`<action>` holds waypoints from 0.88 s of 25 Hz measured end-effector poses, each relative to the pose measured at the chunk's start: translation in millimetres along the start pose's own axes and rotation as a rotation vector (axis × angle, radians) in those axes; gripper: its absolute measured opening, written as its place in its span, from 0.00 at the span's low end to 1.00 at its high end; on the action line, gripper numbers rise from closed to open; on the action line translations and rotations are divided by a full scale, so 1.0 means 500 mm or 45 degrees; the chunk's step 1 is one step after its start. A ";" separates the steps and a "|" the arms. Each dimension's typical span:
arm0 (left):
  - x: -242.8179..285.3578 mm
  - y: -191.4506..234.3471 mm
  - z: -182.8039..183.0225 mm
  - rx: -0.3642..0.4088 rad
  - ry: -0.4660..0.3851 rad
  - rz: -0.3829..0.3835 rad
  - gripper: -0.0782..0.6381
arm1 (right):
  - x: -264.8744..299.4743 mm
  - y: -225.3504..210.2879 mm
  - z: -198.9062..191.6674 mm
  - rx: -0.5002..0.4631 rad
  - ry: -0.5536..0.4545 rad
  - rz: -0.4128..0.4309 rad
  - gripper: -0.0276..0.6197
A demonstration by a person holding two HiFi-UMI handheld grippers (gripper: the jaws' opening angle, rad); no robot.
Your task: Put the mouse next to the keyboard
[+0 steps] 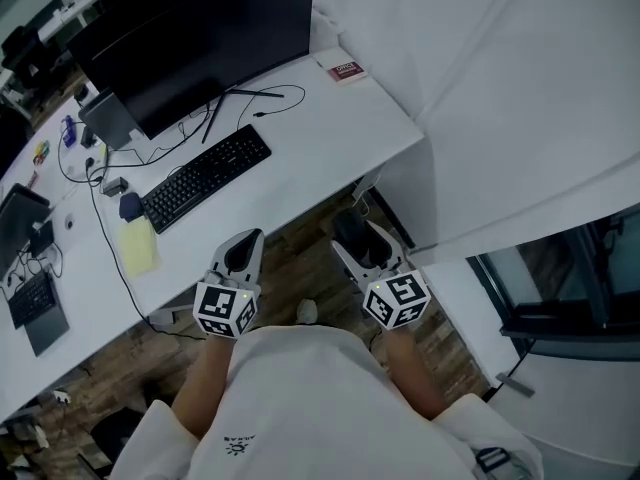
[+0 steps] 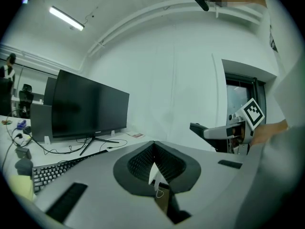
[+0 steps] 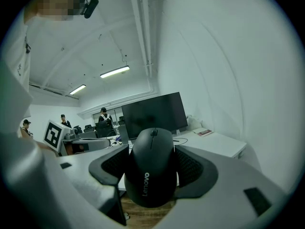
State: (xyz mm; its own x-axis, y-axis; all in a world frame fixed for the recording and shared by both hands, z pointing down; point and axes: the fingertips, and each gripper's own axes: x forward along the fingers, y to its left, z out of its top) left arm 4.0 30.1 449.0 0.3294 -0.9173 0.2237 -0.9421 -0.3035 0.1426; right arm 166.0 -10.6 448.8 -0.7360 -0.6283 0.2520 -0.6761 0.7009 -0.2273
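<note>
A dark monitor stands on the white desk; a yellow notepad and red card lie on it.

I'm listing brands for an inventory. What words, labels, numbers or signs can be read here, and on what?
"Lenovo": on the black mouse.
Red card on the desk: print too small to read.
Small mark on the shirt: too blurred to read.

Left hand-held gripper closed; right hand-held gripper tight around mouse.
</note>
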 end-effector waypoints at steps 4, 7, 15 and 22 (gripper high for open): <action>0.027 0.000 -0.005 -0.009 0.011 0.054 0.12 | 0.021 -0.040 -0.005 -0.006 0.028 0.051 0.52; 0.034 0.012 -0.014 -0.016 0.028 0.098 0.12 | 0.036 -0.056 -0.003 -0.008 0.035 0.078 0.52; 0.050 0.031 -0.019 -0.038 0.041 0.169 0.12 | 0.070 -0.069 -0.005 0.008 0.065 0.137 0.52; 0.077 0.054 -0.014 -0.046 0.053 0.169 0.12 | 0.116 -0.077 -0.002 0.015 0.087 0.154 0.52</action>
State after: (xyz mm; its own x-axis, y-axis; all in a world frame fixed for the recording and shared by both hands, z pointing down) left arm -8.4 -11.5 468.3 0.2050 -0.9372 0.2823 -0.9750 -0.1700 0.1434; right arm 149.4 -73.4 473.0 -0.8086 -0.5143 0.2856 -0.5829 0.7660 -0.2710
